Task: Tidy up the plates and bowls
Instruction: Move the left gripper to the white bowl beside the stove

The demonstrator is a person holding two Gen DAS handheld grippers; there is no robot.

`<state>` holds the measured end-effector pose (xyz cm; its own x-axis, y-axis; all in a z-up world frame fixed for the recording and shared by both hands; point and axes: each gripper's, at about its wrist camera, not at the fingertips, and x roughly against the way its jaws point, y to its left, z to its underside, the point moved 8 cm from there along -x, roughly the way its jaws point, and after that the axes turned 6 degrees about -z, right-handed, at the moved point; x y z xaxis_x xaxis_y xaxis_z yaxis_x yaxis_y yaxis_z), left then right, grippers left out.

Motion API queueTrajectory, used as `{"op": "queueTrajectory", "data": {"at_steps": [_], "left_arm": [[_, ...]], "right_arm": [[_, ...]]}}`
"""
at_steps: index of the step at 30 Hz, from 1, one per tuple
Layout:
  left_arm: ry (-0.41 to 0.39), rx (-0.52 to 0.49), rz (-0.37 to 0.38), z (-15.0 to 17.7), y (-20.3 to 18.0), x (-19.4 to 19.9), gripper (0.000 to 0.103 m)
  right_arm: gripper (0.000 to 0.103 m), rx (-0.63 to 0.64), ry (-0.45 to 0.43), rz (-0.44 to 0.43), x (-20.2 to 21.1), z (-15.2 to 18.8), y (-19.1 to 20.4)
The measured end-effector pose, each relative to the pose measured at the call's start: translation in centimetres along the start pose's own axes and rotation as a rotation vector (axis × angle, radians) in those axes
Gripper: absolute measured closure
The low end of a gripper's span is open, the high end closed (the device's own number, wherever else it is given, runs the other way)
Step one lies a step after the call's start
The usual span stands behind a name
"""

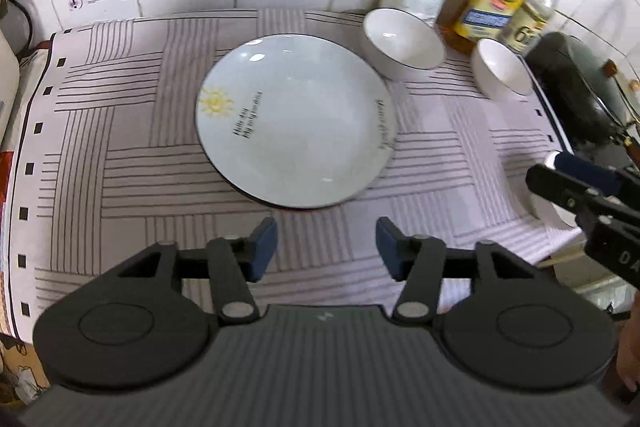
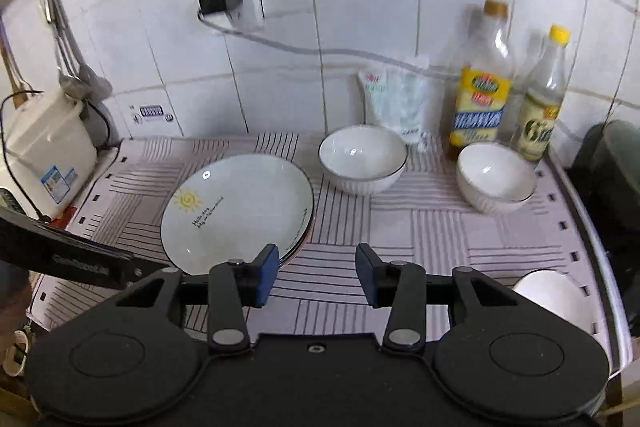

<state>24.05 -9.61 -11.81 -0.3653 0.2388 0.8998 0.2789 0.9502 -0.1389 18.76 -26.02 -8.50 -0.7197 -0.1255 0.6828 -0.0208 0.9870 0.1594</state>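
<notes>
plates stacked, bowls next

both tools hang above the cloth with nothing in them: the left gripper [image 1: 326, 247] has its jaws spread over bare striped cloth [image 1: 120, 147], and the right gripper [image 2: 316, 273] likewise, parted with only cloth between the pads. the plate stack [image 2: 236, 211] lies at about 10 o'clock from the right gripper; its edge shows more than one rim, so the plates look already gathered. two bowls stand apart at the back: the nearer bowl [image 2: 362, 159] at 12 o'clock, the far bowl [image 2: 494, 177] at 2 o'clock, just before the oil bottle [image 2: 482, 95] and vinegar bottle [image 2: 542, 107]. a third white bowl [image 2: 560, 303] sits low at 3 o'clock by the counter's edge (partly hidden behind the gripper body).

the likely step is nesting the bowls. take one by its rim, a pad inside and one outside, lift clear before carrying across, and lower it level into the other.

room is widest between plates and bowls. the bottles crowd the far bowl, so approach it from the front; the dark pot [image 1: 576, 87] bounds the right side.
</notes>
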Motion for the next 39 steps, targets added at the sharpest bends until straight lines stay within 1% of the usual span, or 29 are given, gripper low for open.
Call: {"op": "queueTrajectory", "data": {"at_steps": [1, 2, 4, 6, 9, 12, 14, 16, 19, 23, 24, 26, 28, 33, 35, 37, 38, 39], "left_arm": [[-0.001, -0.012, 0.005, 0.2, -0.5, 0.4, 0.044], [-0.002, -0.024, 0.008, 0.4, -1.1, 0.8, 0.042], [-0.009, -0.037, 0.014, 0.6, -2.1, 1.6, 0.035], [-0.02, -0.049, 0.024, 0.7, -3.0, 2.2, 0.031], [-0.03, -0.057, 0.031, 0.9, -4.4, 2.8, 0.026], [-0.03, -0.076, 0.034, 1.3, -5.7, 2.9, 0.023], [-0.023, -0.095, 0.036, 1.7, -6.7, 2.8, 0.019], [-0.015, -0.111, 0.043, 2.0, -7.6, 2.6, 0.012], [-0.011, -0.136, 0.047, 2.4, -8.9, 2.3, 0.009], [0.0, -0.15, 0.027, 2.7, -10.2, 1.4, 0.009], [-0.003, -0.149, 0.039, 2.6, -10.5, 1.4, 0.01], [-0.023, -0.099, 0.095, 2.2, -10.9, 1.7, 0.011], [-0.023, -0.092, 0.127, 1.9, -11.6, 1.8, 0.011], [-0.023, -0.128, 0.141, 1.6, -13.5, 0.6, 0.012], [-0.026, -0.138, 0.135, 1.5, -14.3, -0.3, 0.012], [-0.028, -0.151, 0.132, 1.4, -15.5, -1.5, 0.013], [-0.032, -0.16, 0.151, 1.3, -16.3, -2.0, 0.013], [-0.037, -0.182, 0.185, 1.4, -17.3, -2.5, 0.013]], "right_arm": [[0.05, -0.002, -0.01, 0.008, 0.7, 0.1, -0.2], [0.05, -0.008, -0.019, 0.021, 1.4, 0.2, -0.5], [0.05, -0.012, -0.033, 0.031, 2.5, 0.5, -0.9], [0.049, -0.013, -0.036, 0.035, 3.7, 1.0, -1.6], [0.037, -0.009, -0.052, 0.06, 5.0, 1.9, -2.5], [0.037, -0.028, -0.056, 0.09, 5.9, 3.1, -3.9], [0.036, -0.063, -0.043, 0.114, 6.2, 4.0, -5.2], [0.036, -0.09, -0.036, 0.137, 6.4, 4.9, -6.3], [0.035, -0.116, -0.028, 0.158, 6.5, 6.1, -7.5], [0.035, -0.125, -0.011, 0.172, 6.4, 7.8, -8.9], [0.035, -0.122, -0.016, 0.165, 6.4, 8.2, -9.1], [0.035, -0.112, -0.039, 0.16, 6.6, 9.0, -9.6], [0.035, -0.103, -0.057, 0.173, 6.6, 9.8, -10.2], [0.03, -0.143, -0.073, 0.214, 5.7, 11.7, -13.1], [0.027, -0.169, -0.081, 0.233, 5.1, 12.6, -14.5], [0.015, -0.178, -0.076, 0.255, 4.2, 13.6, -15.6], [0.012, -0.173, -0.072, 0.277, 3.7, 14.0, -16.2], [0.012, -0.162, -0.059, 0.312, 3.2, 14.3, -16.7]]}}
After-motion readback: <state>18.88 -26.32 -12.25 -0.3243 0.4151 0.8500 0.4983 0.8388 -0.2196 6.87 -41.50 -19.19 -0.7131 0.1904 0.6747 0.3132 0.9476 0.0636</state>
